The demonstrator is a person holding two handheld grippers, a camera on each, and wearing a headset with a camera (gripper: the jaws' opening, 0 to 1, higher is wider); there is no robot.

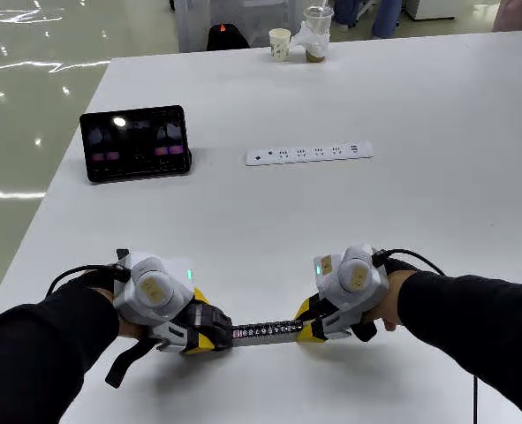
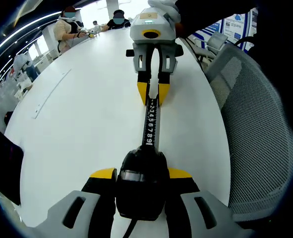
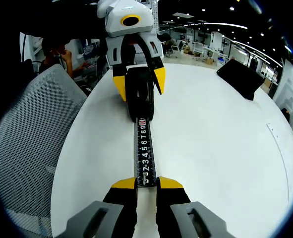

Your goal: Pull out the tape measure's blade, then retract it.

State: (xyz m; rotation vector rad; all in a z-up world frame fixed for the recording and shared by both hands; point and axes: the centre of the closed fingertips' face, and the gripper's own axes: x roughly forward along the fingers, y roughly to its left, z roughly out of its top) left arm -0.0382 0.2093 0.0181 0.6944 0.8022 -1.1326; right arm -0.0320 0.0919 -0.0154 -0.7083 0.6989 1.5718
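Observation:
A black tape measure case (image 1: 209,327) (image 2: 140,183) (image 3: 139,94) sits low over the white table (image 1: 331,221), with my left gripper (image 1: 199,331) (image 2: 141,174) (image 3: 139,82) shut on it. Its dark blade (image 1: 265,332) (image 2: 150,125) (image 3: 144,154), printed with white numbers, runs a short way out to my right gripper (image 1: 306,329) (image 2: 153,94) (image 3: 146,183). The right gripper's yellow-tipped fingers (image 3: 171,184) are shut on the blade's end. The two grippers face each other near the table's front edge.
A black tablet (image 1: 135,142) stands at the left, and a white power strip (image 1: 308,153) lies mid-table. Paper and plastic cups (image 1: 300,40) stand at the far edge. A mesh chair (image 2: 258,124) (image 3: 27,134) is beside the table; people sit in the far background (image 2: 69,25).

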